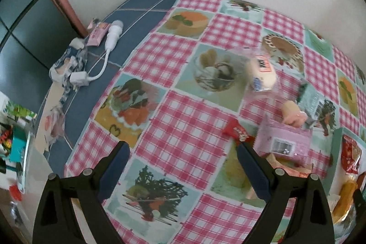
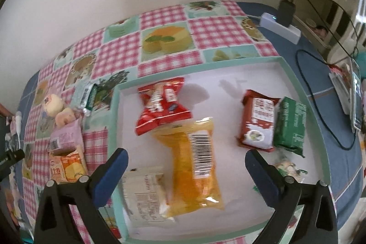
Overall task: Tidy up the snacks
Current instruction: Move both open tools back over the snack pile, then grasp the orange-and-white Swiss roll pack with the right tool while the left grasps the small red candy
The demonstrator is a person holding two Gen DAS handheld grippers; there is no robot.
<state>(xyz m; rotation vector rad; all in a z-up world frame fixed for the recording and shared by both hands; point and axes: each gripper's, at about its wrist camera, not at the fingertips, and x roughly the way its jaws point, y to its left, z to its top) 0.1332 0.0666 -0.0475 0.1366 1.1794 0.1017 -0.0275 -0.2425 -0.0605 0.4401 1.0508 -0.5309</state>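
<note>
Several snacks already lie in the tray (image 2: pixel 304 93); more wait on the worktop (image 1: pixel 183 120). The left gripper (image 1: pixel 180 152), jaws spread and empty, is nearer the pink packet (image 1: pixel 282 141), just to its right. The right gripper (image 2: pixel 186 158), jaws spread, hangs over the yellow packet (image 2: pixel 196 166), which lies lengthwise between them.

White charger w/ cable (image 1: pixel 109 42) on blue cloth (image 1: pixel 128 22); power strip (image 2: pixel 280 26), black cable (image 2: pixel 320 74) by wall.
</note>
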